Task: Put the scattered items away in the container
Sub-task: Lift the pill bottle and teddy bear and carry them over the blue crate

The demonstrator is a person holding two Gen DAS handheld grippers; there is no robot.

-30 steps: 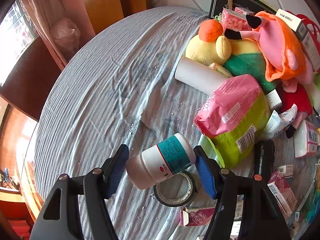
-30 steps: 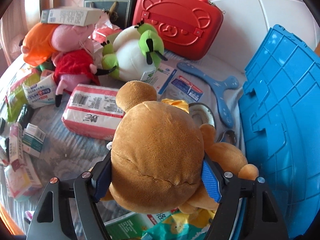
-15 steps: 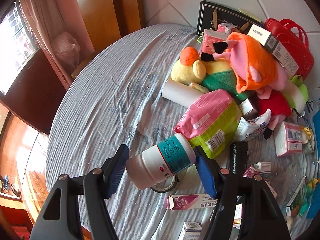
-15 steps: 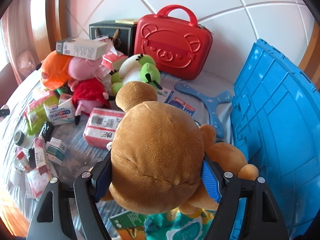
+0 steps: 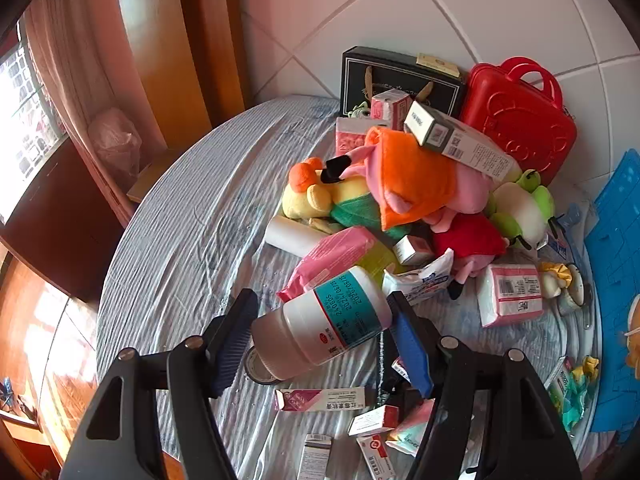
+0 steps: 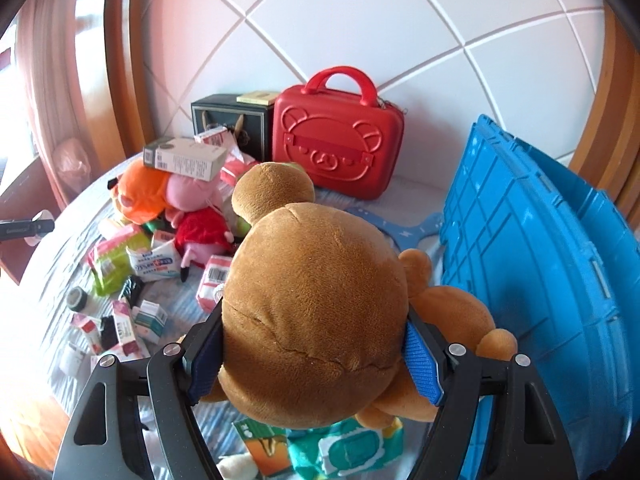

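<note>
Both pickups done, nothing deposited yet. Left hand-held gripper (image 5: pixel 322 330) is clamped on a white pill bottle (image 5: pixel 324 330), held above the table (image 5: pixel 180 240). Right hand-held gripper (image 6: pixel 314 354) is clamped on a brown teddy bear (image 6: pixel 316 312), just left of the blue container (image 6: pixel 540 264). Most clutter remains: plush pile (image 5: pixel 408 188), boxes, packets. Versus one second earlier: both loads sit higher, and more table and wall are visible.

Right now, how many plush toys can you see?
5. A brown bear in the right gripper's fingers; on the bed, a yellow duck, an orange-hooded pink pig, a red-dressed pig, and a green-and-white frog. Others may be buried.
</note>
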